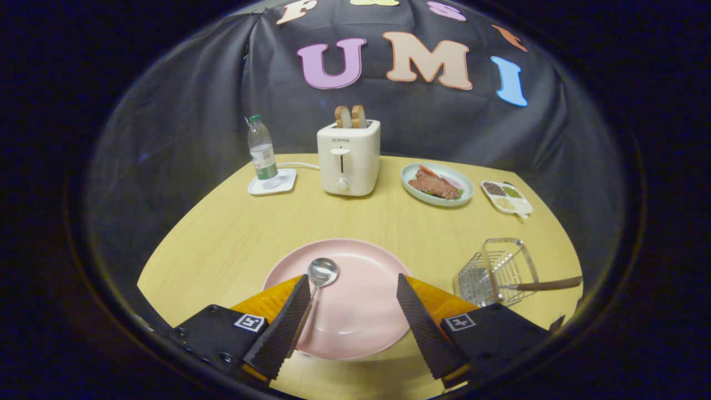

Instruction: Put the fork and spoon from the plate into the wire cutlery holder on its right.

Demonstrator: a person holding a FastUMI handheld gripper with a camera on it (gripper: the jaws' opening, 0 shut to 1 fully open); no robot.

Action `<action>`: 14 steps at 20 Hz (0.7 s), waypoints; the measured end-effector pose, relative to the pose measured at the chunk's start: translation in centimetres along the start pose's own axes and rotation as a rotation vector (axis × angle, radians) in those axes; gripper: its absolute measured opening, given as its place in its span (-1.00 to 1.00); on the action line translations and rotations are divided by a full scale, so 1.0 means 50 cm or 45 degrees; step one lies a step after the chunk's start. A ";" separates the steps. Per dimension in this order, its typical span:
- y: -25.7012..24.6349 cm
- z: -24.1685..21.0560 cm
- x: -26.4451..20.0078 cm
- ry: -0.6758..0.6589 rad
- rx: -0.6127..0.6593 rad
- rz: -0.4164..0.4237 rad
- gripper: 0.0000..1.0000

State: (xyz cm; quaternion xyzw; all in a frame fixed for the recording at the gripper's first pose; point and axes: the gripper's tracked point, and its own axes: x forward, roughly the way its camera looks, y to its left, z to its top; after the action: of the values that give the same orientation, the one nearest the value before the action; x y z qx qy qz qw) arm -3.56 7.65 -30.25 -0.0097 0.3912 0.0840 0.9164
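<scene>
Gripper view looks down over a round pale-wood table (239, 233) with the gripper (353, 289) low in the centre of the frame, its two fingers (289, 325) spread wide apart and holding nothing. Between the fingers lies a round pink plate (361, 311), lower centre of the frame. A shiny metal spoon (321, 273) rests on the left part of the plate, its bowl just ahead of the left fingertip and its handle running back under that finger; whether the finger touches the handle cannot be told. To the right of the plate, in the lower right of the frame, stands a silver wire cutlery holder (494, 272), and a utensil with a brown handle (547, 285) sticks out of it toward the right; its head is hidden inside the wire, so whether it is the fork cannot be told.

Farther back, at centre frame, a cream two-slot toaster (349, 158) holds two slices of bread (350, 116). Left of it a clear plastic water bottle with a green cap (262, 153) stands on a small white square tray (273, 183). Right of the toaster sits a pale green oval dish of meat and vegetables (437, 184), and beyond that, toward the right, a small white divided condiment tray (505, 197).
</scene>
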 end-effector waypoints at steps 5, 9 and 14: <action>0.046 -0.058 0.030 0.090 -0.034 0.014 0.89; 0.075 -0.096 0.046 0.155 -0.081 0.027 0.72; 0.080 -0.140 0.055 0.240 -0.145 0.024 0.18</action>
State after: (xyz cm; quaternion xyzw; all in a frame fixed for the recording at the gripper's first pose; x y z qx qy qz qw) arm -7.34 11.41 -36.89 -0.0659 0.4703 0.1135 0.8727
